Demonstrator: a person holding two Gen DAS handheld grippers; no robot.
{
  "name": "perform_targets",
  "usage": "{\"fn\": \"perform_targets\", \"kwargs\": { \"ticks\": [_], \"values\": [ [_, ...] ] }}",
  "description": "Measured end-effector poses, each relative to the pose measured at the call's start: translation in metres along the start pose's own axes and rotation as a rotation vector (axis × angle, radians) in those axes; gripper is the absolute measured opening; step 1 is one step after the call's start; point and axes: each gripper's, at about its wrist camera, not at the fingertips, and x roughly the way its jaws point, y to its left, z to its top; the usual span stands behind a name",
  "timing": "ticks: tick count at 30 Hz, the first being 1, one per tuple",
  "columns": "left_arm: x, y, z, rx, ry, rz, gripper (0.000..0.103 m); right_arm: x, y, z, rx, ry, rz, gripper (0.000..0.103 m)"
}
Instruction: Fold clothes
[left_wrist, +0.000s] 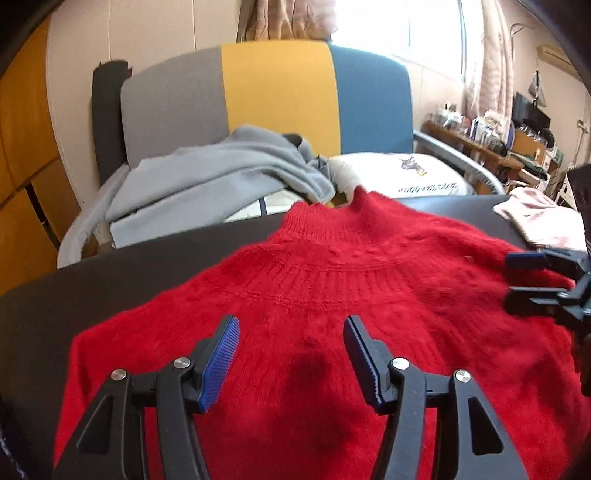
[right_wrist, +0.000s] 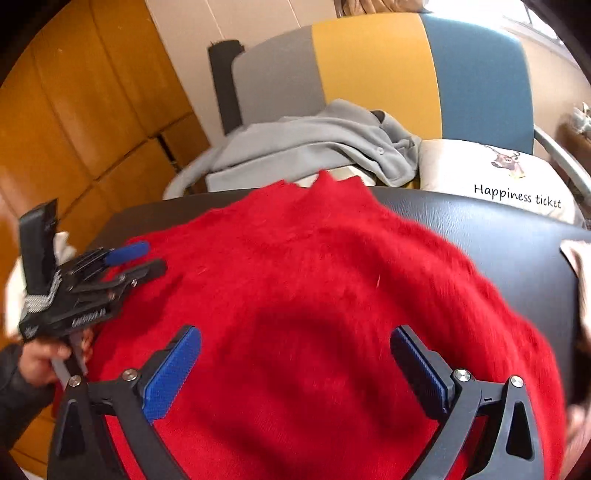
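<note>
While both claws are held spread above the red sweater (left_wrist: 332, 295), nothing is pinched between their blue pads (left_wrist: 219, 363) — the left claw (left_wrist: 291, 363) is seen over the near left part of the knit, the right claw (right_wrist: 295, 373) over its near right part. The sweater is spread flat on the dark surface (left_wrist: 74, 306), its ribbed collar (left_wrist: 325, 218) turned to the far edge. A pale pink garment (left_wrist: 535, 218) is laid at the far right of the surface. Beyond it, a grey garment (left_wrist: 221, 173) is heaped on a grey, yellow and blue chair (left_wrist: 280, 85), beside a white cushion (right_wrist: 491, 177) printed "Happiness ticket".
</note>
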Motion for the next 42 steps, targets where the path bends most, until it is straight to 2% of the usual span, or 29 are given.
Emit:
{"fn": "perform_targets", "kwargs": {
  "ticks": [2,4,6,11,16,20,22,26,30,34,37,39,42],
  "values": [
    [0.018,0.006,-0.004,-0.016,0.037,0.021,0.06,0.027,-0.004,0.01,-0.019,0.039,-0.065,0.103],
    [0.03,0.022,-0.011,-0.084,0.053,-0.017,0.067,0.048,-0.011,0.012,-0.04,0.069,-0.147,0.103],
    [0.034,0.039,-0.01,-0.143,0.051,-0.035,0.067,0.059,-0.016,0.014,-0.073,0.064,-0.199,0.103],
    [0.038,0.044,-0.004,-0.154,0.047,-0.003,0.067,0.069,-0.024,0.028,-0.085,0.043,-0.218,0.103],
    [0.034,0.045,-0.005,-0.162,0.051,-0.005,0.067,0.07,-0.024,0.031,-0.088,0.037,-0.214,0.103],
    [0.015,0.045,-0.002,-0.219,0.063,-0.006,0.064,0.067,-0.018,0.036,-0.099,0.085,-0.228,0.103],
    [-0.014,0.039,-0.008,-0.252,-0.001,-0.059,0.064,0.052,-0.014,0.035,-0.065,0.073,-0.257,0.103],
    [-0.057,0.009,-0.037,-0.223,-0.033,-0.128,0.064,-0.026,0.003,-0.001,0.008,-0.117,-0.188,0.103],
    [-0.084,-0.02,-0.071,-0.161,-0.023,-0.156,0.065,-0.095,0.005,-0.063,0.046,-0.177,-0.192,0.103],
    [-0.097,-0.045,-0.099,-0.121,0.003,-0.182,0.065,-0.16,-0.017,-0.141,0.083,-0.14,-0.342,0.103],
    [-0.093,-0.058,-0.116,-0.104,0.035,-0.178,0.065,-0.193,-0.039,-0.187,0.08,-0.079,-0.464,0.103],
    [-0.09,-0.063,-0.125,-0.103,0.04,-0.166,0.066,-0.208,-0.057,-0.214,0.098,-0.027,-0.509,0.103],
    [-0.09,-0.066,-0.128,-0.11,0.045,-0.145,0.067,-0.217,-0.082,-0.236,0.14,0.012,-0.526,0.102]
  ]
}}
